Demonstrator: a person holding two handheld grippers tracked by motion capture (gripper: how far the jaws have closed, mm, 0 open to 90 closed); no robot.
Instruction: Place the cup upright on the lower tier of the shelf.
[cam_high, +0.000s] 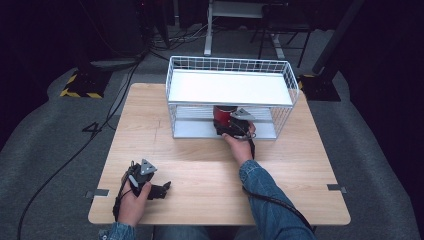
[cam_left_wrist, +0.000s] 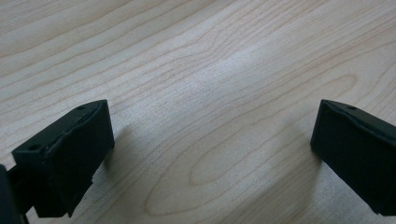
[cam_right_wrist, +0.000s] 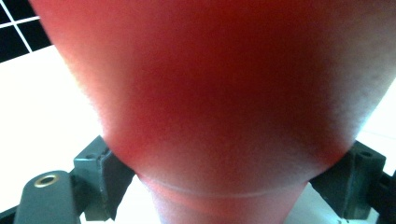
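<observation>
A red cup (cam_high: 222, 114) stands on the lower shelf of a white wire rack (cam_high: 230, 63) at the back of the wooden table (cam_high: 210, 172). My right gripper (cam_high: 224, 123) reaches into that lower shelf and is shut on the cup. In the right gripper view the red cup (cam_right_wrist: 219, 93) looms close, and my right gripper (cam_right_wrist: 224, 175) presses its two jaws against the cup's narrow lower part. My left gripper (cam_high: 165, 189) rests low over the table's front left, held by a hand. In its own view the left gripper (cam_left_wrist: 212, 135) is open, with bare wood (cam_left_wrist: 210, 70) between the jaws.
The rack's upper shelf (cam_high: 227, 89) is a flat white board just above the right gripper. Wire walls close the rack's sides and back. A black cable (cam_high: 272, 200) trails from the right gripper along the denim sleeve. Dark stands and cables lie on the floor beyond the table.
</observation>
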